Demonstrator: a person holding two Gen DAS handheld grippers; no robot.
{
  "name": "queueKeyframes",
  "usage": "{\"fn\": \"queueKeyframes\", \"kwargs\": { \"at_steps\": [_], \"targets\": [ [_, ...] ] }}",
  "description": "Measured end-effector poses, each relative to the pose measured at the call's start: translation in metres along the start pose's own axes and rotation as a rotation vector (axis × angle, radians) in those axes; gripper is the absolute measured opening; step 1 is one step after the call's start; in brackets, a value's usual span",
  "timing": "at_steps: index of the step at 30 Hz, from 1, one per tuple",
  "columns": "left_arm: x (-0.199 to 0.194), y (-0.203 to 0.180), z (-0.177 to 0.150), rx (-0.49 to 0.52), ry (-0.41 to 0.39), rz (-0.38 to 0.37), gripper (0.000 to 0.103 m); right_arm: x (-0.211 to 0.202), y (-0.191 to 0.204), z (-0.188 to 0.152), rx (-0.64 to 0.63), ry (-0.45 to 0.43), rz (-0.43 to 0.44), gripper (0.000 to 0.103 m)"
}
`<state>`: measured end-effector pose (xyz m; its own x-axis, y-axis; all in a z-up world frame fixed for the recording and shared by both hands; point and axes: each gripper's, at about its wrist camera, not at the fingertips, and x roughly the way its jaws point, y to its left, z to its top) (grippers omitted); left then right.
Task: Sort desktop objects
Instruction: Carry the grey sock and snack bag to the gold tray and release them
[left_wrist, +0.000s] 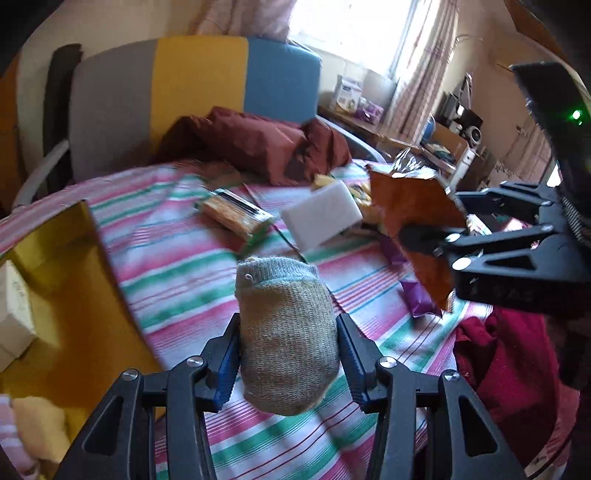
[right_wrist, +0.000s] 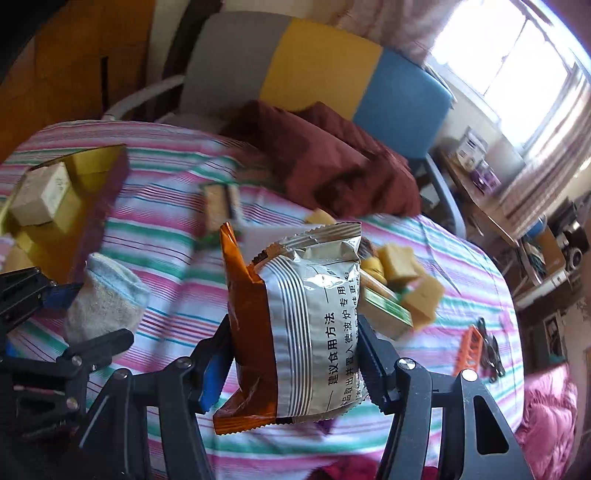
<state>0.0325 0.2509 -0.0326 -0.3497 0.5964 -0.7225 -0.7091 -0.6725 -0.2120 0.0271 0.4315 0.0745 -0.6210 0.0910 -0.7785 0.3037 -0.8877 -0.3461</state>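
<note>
My left gripper (left_wrist: 288, 354) is shut on a rolled grey-beige sock (left_wrist: 286, 332) and holds it above the striped tablecloth (left_wrist: 177, 266). My right gripper (right_wrist: 295, 354) is shut on an orange and silver snack packet (right_wrist: 299, 325), lifted off the table. In the left wrist view the right gripper (left_wrist: 421, 236) is at the right with the packet (left_wrist: 413, 218). In the right wrist view the left gripper (right_wrist: 62, 295) holds the sock (right_wrist: 103, 299) at the left.
A gold box (left_wrist: 55, 280) with a small white carton (right_wrist: 40, 195) stands at the left. A white sponge block (left_wrist: 321, 218), a biscuit pack (left_wrist: 232, 214), yellow blocks (right_wrist: 402, 273), an orange item (right_wrist: 469, 350), purple wrappers (left_wrist: 417, 295) and a maroon cloth (left_wrist: 266, 144) lie on the table. A chair (left_wrist: 199, 88) stands behind.
</note>
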Motion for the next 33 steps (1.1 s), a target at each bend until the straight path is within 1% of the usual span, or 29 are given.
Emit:
{"fn": "queueKeyframes", "kwargs": {
  "at_steps": [3, 5, 7, 10, 18, 24, 28, 33],
  "targets": [
    [-0.019, 0.013, -0.002, -0.033, -0.035, 0.030, 0.049, -0.004, 0.022, 0.010, -0.022, -0.025, 0.024, 0.062],
    [-0.037, 0.025, -0.004, -0.066, -0.075, 0.052, 0.049, -0.006, 0.037, 0.016, -0.038, -0.045, 0.038, 0.062],
    [-0.050, 0.038, -0.005, -0.092, -0.100, 0.085, 0.049, -0.009, 0.051, 0.022, -0.050, -0.065, 0.056, 0.062],
    [-0.069, 0.063, -0.010, -0.155, -0.125, 0.136, 0.049, -0.013, 0.075, 0.033, -0.069, -0.094, 0.086, 0.062],
    [-0.103, 0.124, -0.029, -0.299, -0.166, 0.252, 0.049, -0.027, 0.138, 0.055, -0.127, -0.167, 0.162, 0.062],
    [-0.116, 0.157, -0.042, -0.364, -0.182, 0.307, 0.049, -0.034, 0.171, 0.068, -0.121, -0.203, 0.215, 0.062],
    [-0.121, 0.177, -0.046, -0.391, -0.188, 0.330, 0.049, -0.033, 0.185, 0.075, -0.121, -0.205, 0.242, 0.062],
    [-0.121, 0.193, -0.047, -0.412, -0.182, 0.351, 0.049, -0.030, 0.201, 0.081, -0.138, -0.203, 0.254, 0.062]
  ]
}}
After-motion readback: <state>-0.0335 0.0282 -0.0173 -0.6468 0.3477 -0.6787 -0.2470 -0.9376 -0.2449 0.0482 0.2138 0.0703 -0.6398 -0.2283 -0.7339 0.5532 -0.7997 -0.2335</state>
